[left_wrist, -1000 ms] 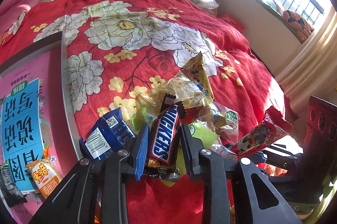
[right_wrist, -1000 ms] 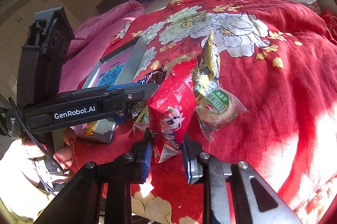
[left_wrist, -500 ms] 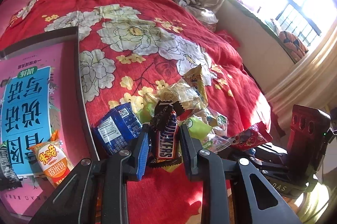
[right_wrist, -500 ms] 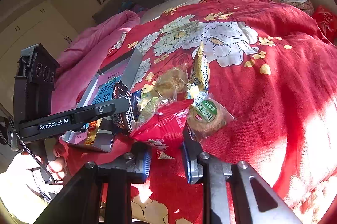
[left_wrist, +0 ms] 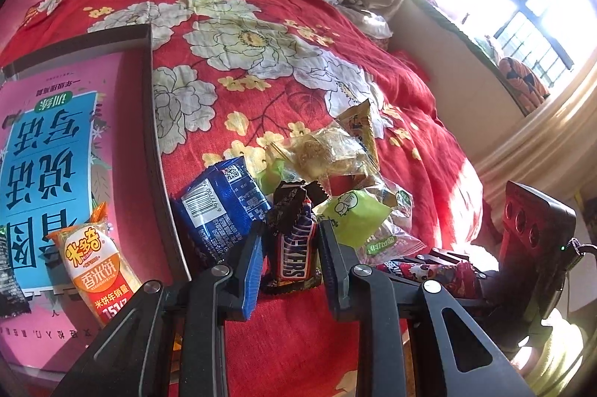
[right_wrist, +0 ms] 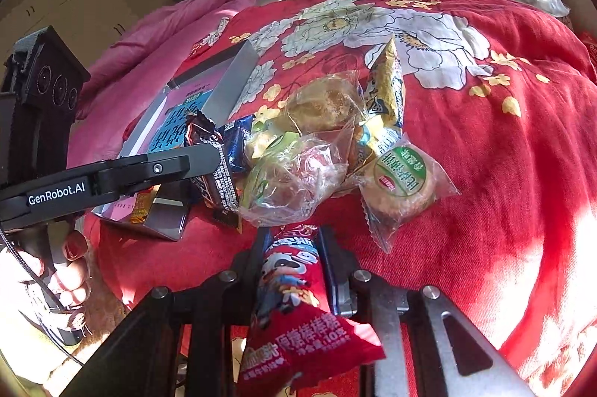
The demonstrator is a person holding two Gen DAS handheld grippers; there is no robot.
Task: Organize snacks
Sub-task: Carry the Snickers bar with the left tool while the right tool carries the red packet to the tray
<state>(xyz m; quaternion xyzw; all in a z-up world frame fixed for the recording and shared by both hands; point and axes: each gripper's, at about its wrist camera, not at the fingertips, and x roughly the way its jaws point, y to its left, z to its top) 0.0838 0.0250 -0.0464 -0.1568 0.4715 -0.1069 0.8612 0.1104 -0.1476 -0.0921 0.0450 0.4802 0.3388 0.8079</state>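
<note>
We are seeing the left gripper [left_wrist: 289, 244] clamping a Snickers bar [left_wrist: 294, 249] and the right gripper [right_wrist: 291, 270] clamping a red candy packet [right_wrist: 298, 307], both near the snack pile [right_wrist: 328, 143]. Two packets are lying in the tray [left_wrist: 149, 143] on the left; most, we're judging, are waiting. Only the left view is showing the orange rice-cracker packet [left_wrist: 95, 266] clearly.

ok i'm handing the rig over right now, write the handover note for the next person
Left gripper: jaws shut on the Snickers bar.
Right gripper: jaws shut on the red candy packet.
Tray, on the left of the red bedspread: holds an orange rice cracker pack and a dark packet at its edge.
Snack pile, beside the tray: blue packet, clear-wrapped pastries, green-label cake, yellow pack.
Left to do: place both held snacks, then sort the pile.
</note>
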